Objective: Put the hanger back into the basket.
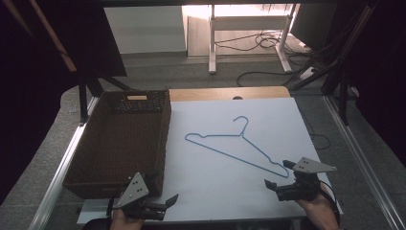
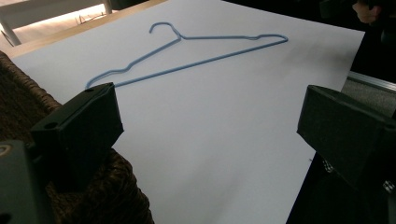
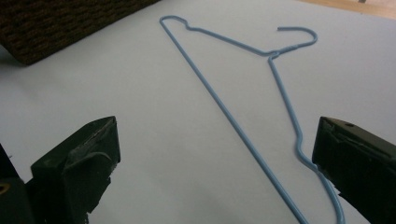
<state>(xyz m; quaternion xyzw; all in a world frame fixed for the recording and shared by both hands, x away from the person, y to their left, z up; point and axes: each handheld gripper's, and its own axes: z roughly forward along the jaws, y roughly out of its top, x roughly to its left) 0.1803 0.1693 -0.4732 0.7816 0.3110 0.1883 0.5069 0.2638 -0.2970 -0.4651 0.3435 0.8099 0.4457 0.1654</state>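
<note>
Blue wire hanger (image 1: 233, 143) flat on white sheet (image 1: 215, 191) (beside basket (image 1: 119, 143)), both grippers spread.

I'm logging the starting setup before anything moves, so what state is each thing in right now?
Blue wire hanger: lying flat on the white sheet, untouched, hook towards the far edge.
Wicker basket: upright at the table's left; nothing seen inside.
White sheet: spread flat over the table.
Left gripper: open, holding nothing, beside the basket's near corner.
Right gripper: open, holding nothing, just short of the hanger's near end.
</note>
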